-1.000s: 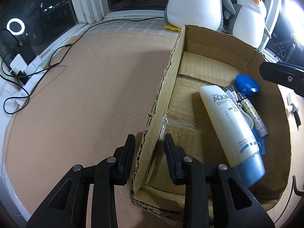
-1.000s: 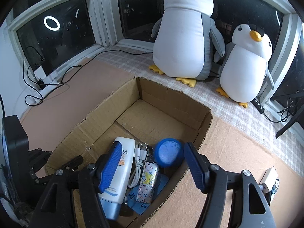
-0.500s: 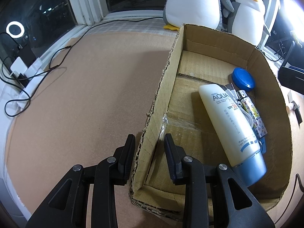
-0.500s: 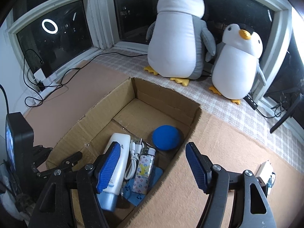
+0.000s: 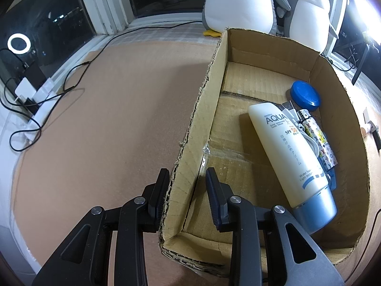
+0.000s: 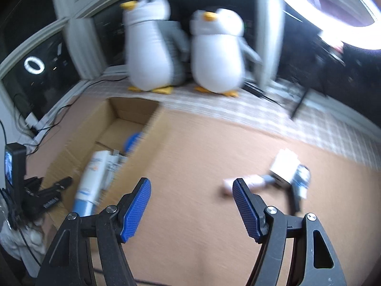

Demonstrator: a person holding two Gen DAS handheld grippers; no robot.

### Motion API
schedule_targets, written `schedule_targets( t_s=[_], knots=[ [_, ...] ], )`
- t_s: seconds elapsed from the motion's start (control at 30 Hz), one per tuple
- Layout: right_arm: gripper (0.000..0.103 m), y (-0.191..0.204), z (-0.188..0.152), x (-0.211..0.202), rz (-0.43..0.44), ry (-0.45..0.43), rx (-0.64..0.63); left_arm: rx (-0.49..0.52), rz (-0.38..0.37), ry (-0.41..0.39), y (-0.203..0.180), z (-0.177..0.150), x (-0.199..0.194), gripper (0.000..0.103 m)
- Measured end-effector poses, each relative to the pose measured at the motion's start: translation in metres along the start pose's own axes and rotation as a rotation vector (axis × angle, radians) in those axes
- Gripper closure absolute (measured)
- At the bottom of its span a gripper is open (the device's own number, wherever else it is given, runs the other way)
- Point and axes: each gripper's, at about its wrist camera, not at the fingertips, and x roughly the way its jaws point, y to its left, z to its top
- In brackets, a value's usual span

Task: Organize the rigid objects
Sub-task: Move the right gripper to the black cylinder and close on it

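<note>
Our left gripper (image 5: 187,191) clamps the cardboard box (image 5: 338,109) wall; the sunscreen tube (image 5: 289,152) lies inside. Our right gripper (image 6: 191,206) hangs released over the desk (image 6: 202,155), nothing between its fingers.

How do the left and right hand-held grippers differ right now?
The left hand-held gripper is clamped on the side wall of the cardboard box; the right hand-held gripper stands open with nothing between its fingers. The left one sits at the box, while the right one is over bare tabletop, facing the loose items outside the box. Both point downward.
</note>
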Motion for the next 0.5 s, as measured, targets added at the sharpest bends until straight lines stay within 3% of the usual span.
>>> schedule_targets(
  t_s=[0.27,0.5],
  knots=[
    [0.036,-0.082,-0.025,-0.006,-0.044,0.022,0.156,0.011,0.011,0.001,-0.002,0.0,0.0,0.073],
    [0.036,-0.109,-0.032,0.004,-0.045,0.047,0.195,0.013,0.025,0.002,-0.004,-0.001,-0.001,0.073]
  ],
)
